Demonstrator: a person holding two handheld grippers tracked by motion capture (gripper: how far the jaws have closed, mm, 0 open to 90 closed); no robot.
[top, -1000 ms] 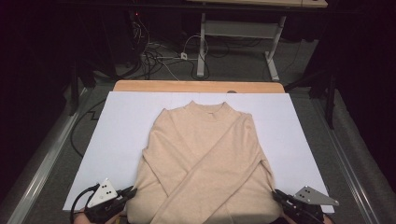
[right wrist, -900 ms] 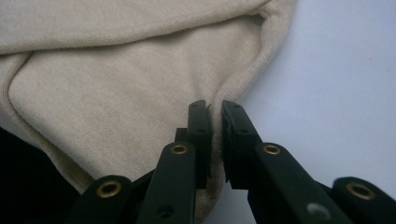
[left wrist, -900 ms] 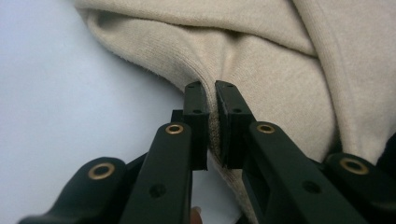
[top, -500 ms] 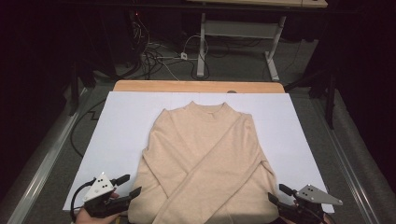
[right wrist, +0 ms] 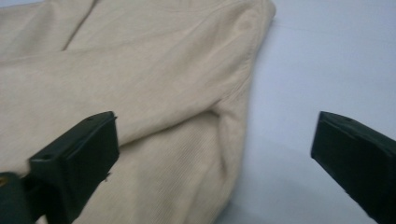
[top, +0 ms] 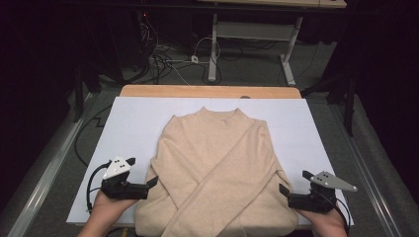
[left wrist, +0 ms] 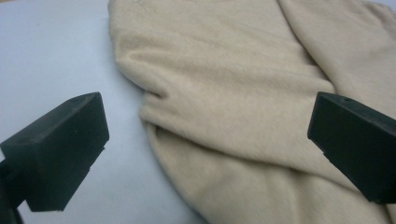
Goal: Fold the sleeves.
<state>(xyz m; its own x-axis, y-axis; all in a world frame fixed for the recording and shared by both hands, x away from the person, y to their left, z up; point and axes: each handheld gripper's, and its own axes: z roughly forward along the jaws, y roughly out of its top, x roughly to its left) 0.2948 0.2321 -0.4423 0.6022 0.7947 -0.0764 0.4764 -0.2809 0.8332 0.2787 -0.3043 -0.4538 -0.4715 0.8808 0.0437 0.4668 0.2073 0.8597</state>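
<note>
Sweater: the beige sweater [top: 215, 173] lies flat on the white sheet [top: 133, 118], sleeves crossed over its front, between your two grippers.
Left gripper: your left gripper [top: 148, 183] has just been opening; jaws wide apart, nothing between them, side fold just ahead.
Right gripper: your right gripper [top: 286, 193] likewise, hem edge just ahead, ready for the next fold.
Hidden: the hem is cut off at the high view's bottom edge.

At the centre of the frame the sweater [top: 217, 173] is a plain cream beige, unpatterned. Under it, the sheet [top: 133, 123] is pale bluish white, and the desk [top: 207, 91] edge along the top is light wood. At lower left and lower right, each claw [top: 148, 182] [top: 285, 191] is black with a grey plate.
</note>
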